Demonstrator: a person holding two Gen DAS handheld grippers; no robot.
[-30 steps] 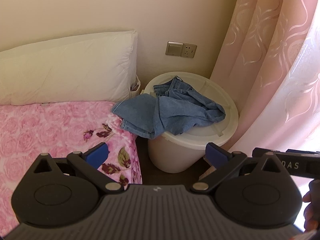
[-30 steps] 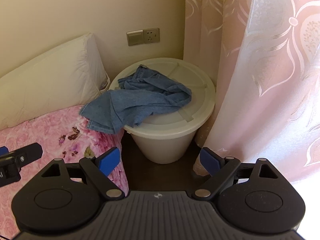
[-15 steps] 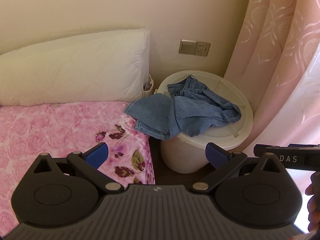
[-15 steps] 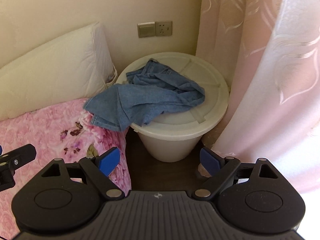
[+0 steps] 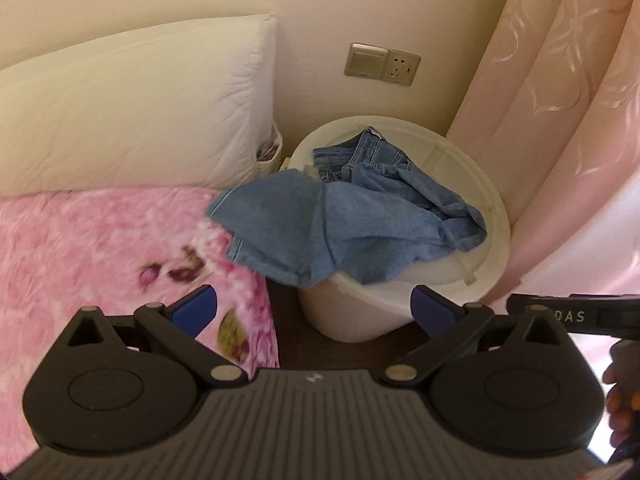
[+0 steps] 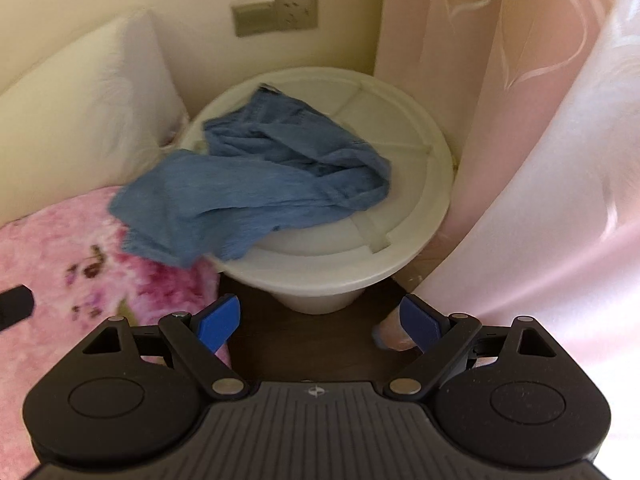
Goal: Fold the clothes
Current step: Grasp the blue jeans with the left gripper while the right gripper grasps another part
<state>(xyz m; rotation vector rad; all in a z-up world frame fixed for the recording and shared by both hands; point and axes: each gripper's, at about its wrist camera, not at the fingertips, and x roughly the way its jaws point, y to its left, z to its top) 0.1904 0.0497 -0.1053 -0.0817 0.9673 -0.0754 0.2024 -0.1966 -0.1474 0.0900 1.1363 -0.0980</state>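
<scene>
A crumpled pair of blue jeans [image 5: 344,216] [image 6: 256,184] lies on the lid of a white bucket [image 5: 472,200] [image 6: 400,168], one leg hanging over onto the corner of the pink flowered bed [image 5: 100,248] [image 6: 60,256]. My left gripper [image 5: 314,312] stands open, short of the jeans and below them, with nothing between its blue pads. My right gripper [image 6: 320,322] is open too, low in front of the bucket, empty. The right gripper's side shows at the right edge of the left wrist view, held by a hand [image 5: 620,384].
A white pillow [image 5: 132,112] [image 6: 80,120] leans against the wall behind the bed. A pink curtain [image 5: 568,100] [image 6: 540,140] hangs right of the bucket. A wall switch and socket [image 5: 382,65] [image 6: 276,14] sit above it. Dark floor [image 6: 312,340] shows between bed and bucket.
Both grippers have moved closer to the bucket and the jeans, which look larger now. The left view has shifted right. Both stay open.
</scene>
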